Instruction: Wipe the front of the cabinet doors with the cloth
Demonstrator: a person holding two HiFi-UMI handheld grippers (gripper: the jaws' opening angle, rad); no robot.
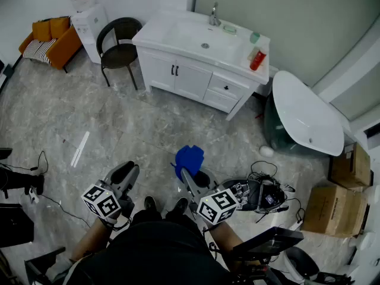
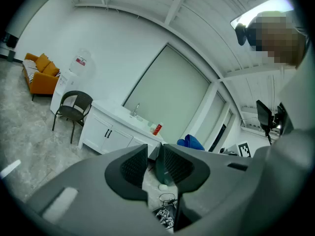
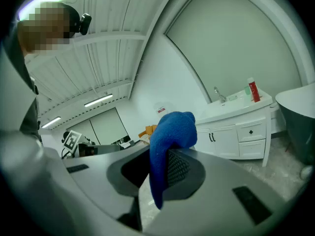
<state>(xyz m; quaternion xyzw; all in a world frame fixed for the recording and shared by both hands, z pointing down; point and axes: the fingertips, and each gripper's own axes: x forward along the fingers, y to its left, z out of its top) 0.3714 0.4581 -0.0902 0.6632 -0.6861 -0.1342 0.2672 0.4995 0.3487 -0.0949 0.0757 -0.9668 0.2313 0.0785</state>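
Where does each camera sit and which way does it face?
Head view: on the person's head, steeply down at floor and cabinet; forearms, shoes, left tongs and right tongs show.
Left gripper view: on the left tongs, facing the cabinet; jaws slightly apart, empty.
Right gripper view: on the right tongs, facing the cabinet; jaws grip the cloth.
Shared: all three show the cabinet.

cloth: blue fleecy cloth (image 1: pixel 189 158), bunched, pinched in right gripper (image 3: pixel 158 167) jaws, top flopped over, near centre.
doors: two white cabinet doors (image 1: pixel 176 76), dark handles, closed, far centre.
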